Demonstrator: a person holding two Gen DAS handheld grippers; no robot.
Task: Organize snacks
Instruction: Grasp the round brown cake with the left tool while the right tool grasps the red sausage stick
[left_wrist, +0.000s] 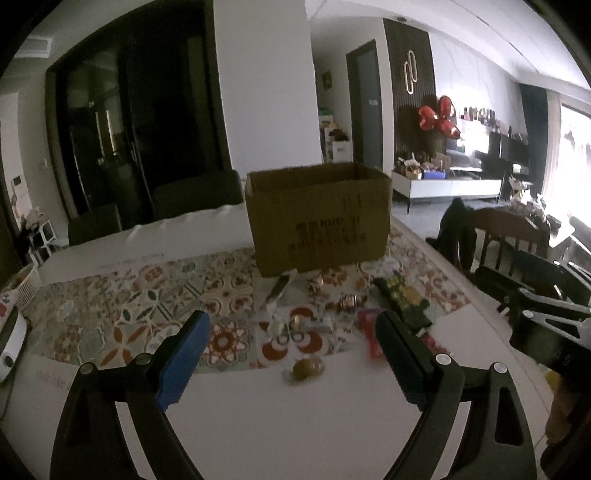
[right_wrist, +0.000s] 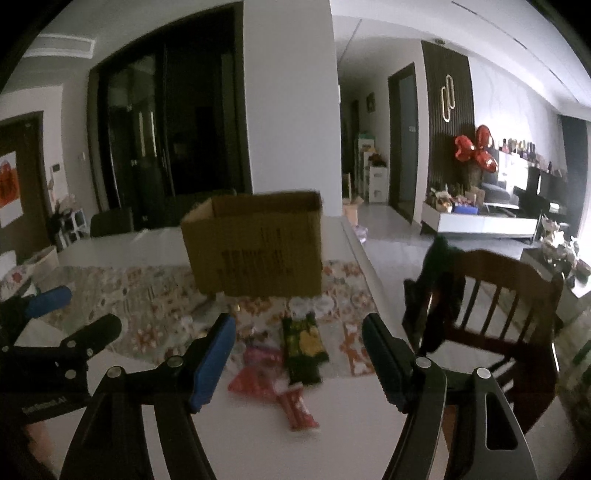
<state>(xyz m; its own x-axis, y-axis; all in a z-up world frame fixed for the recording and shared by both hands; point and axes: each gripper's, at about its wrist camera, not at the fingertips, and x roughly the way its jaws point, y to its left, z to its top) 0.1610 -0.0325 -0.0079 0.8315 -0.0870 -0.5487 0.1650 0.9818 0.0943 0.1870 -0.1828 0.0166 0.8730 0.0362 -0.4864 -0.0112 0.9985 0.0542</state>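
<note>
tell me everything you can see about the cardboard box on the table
The cardboard box is plain brown corrugated card, rectangular, standing upright with its top open and the inner walls showing. Dark printed text, too blurred to read, marks the lower part of the side facing the cameras. It sits on the patterned floral mat toward the far side of the table, with loose snack packets scattered just in front of it. Neither gripper touches it.

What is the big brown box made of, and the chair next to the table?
The box looks like plain matte cardboard: dull brown, thin folded edges, dark printing on its side. The chair seems to be dark wood with slats, though the dim light leaves that unsure.
</note>
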